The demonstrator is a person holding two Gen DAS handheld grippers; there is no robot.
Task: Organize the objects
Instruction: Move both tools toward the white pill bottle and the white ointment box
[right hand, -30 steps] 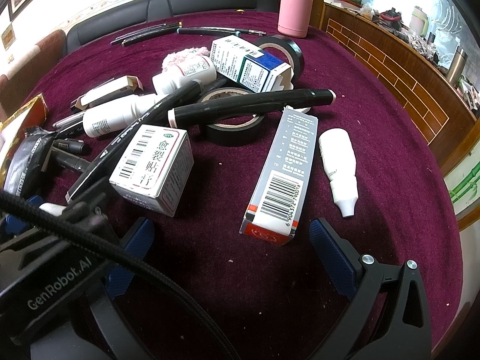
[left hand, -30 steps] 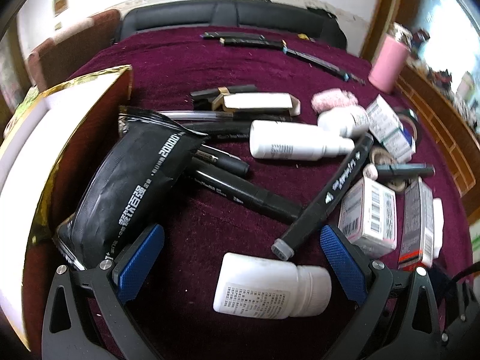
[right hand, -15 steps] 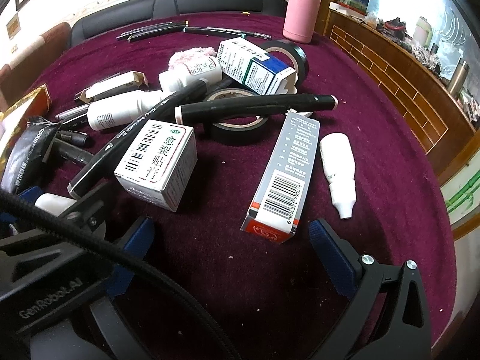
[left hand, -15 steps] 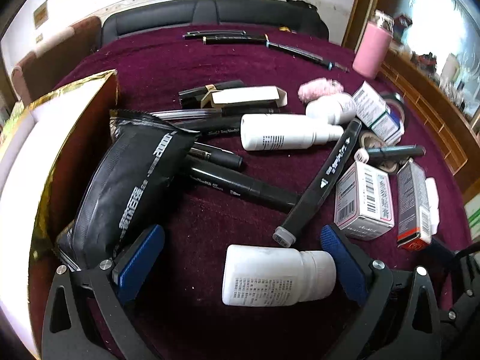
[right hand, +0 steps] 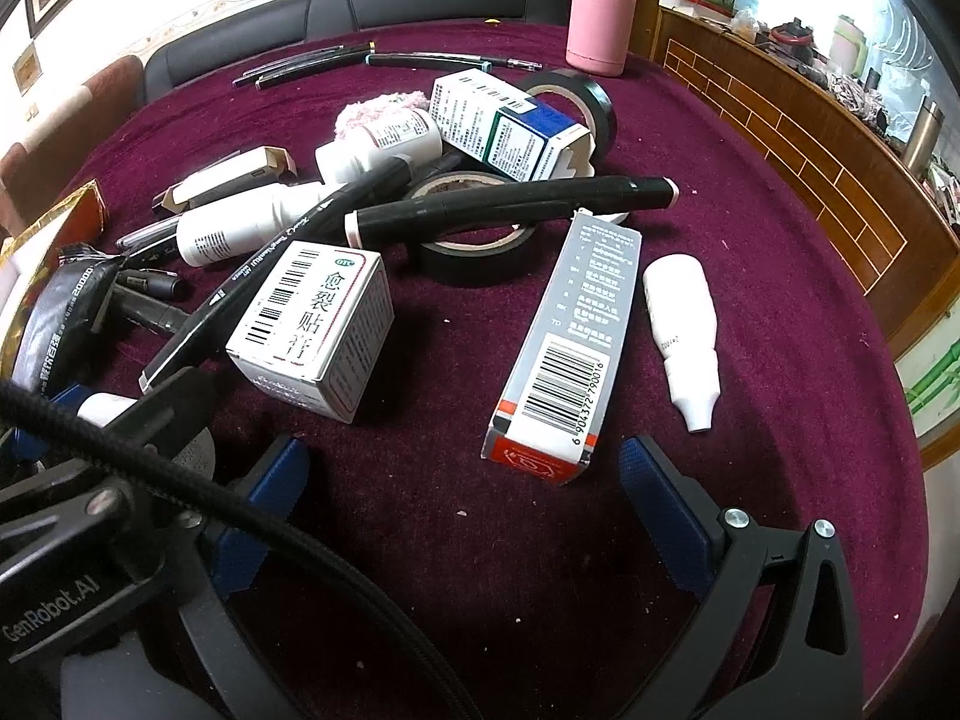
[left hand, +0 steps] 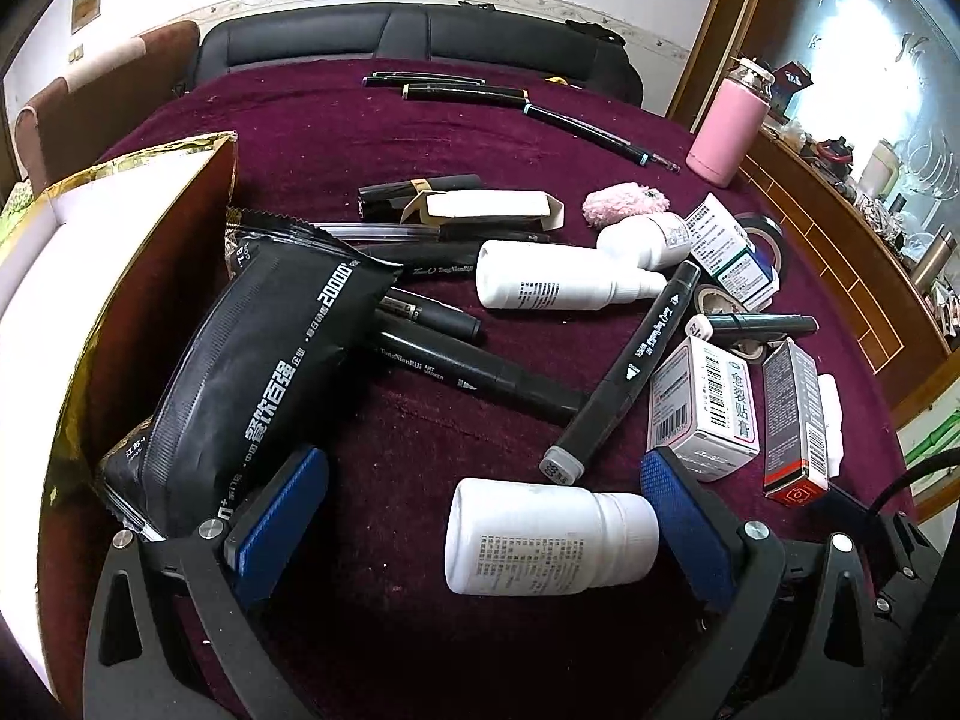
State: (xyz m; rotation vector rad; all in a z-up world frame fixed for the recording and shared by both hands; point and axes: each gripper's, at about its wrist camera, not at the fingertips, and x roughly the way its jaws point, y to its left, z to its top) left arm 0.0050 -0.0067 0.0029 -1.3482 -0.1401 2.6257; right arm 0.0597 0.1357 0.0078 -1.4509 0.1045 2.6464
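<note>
A white pill bottle lies on its side on the maroon tablecloth, between the blue pads of my open left gripper and close to the right pad. Just left of that gripper a black foil pouch leans against a gold-edged box. My right gripper is open over bare cloth. A grey barcode carton lies just ahead of it. A white square carton lies ahead to its left, and a small white dropper bottle ahead to its right.
Black markers, a white spray bottle, tape rolls, a blue-and-white carton and a pink fluffy item clutter the middle. Pens and a pink flask stand at the far edge. The left gripper's body fills the right view's lower left.
The left wrist view has drawn back and swung slightly, so the pill bottle sits a little nearer the fingertips. The right gripper has barely moved. Both stay open.
</note>
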